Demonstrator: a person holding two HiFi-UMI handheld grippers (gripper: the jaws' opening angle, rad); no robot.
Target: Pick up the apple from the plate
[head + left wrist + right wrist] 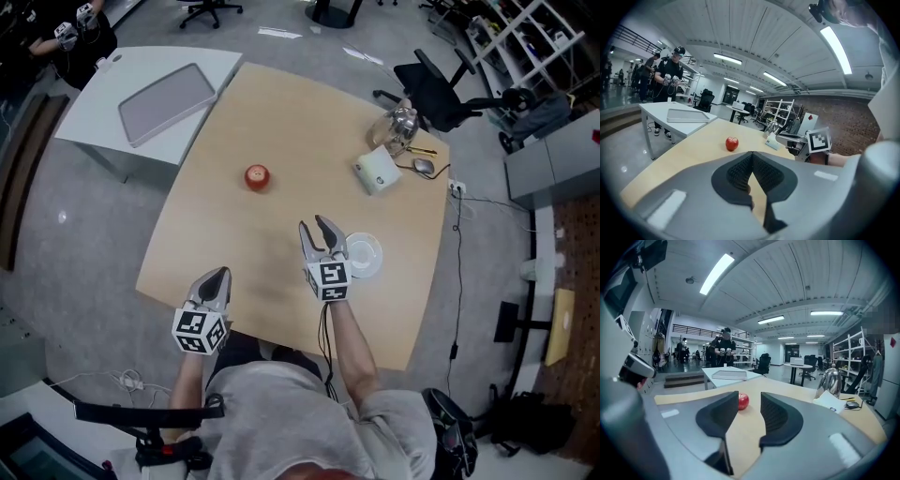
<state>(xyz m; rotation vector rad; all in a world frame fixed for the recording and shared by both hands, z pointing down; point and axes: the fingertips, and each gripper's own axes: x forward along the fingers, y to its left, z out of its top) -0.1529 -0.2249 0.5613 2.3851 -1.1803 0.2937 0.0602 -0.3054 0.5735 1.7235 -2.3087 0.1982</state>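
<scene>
Apple (257,176) sits on the bare tabletop (216,234), well apart from the plate (364,255), and nothing grips it. Right gripper (314,225) has its jaws narrowly apart and empty; left gripper (218,276) has its jaws together and empty. Judged to be the approach step: the next move calls for a forward reach with the jaws spread wider to straddle the apple.

We find no readable text, brand or number in any view. The cubes on the left gripper (217,274) and right gripper (317,225) carry black-and-white square code markers, with no letters. A red diamond sign (809,117) on a white panel (805,127) at the back shows no legible print.
</scene>
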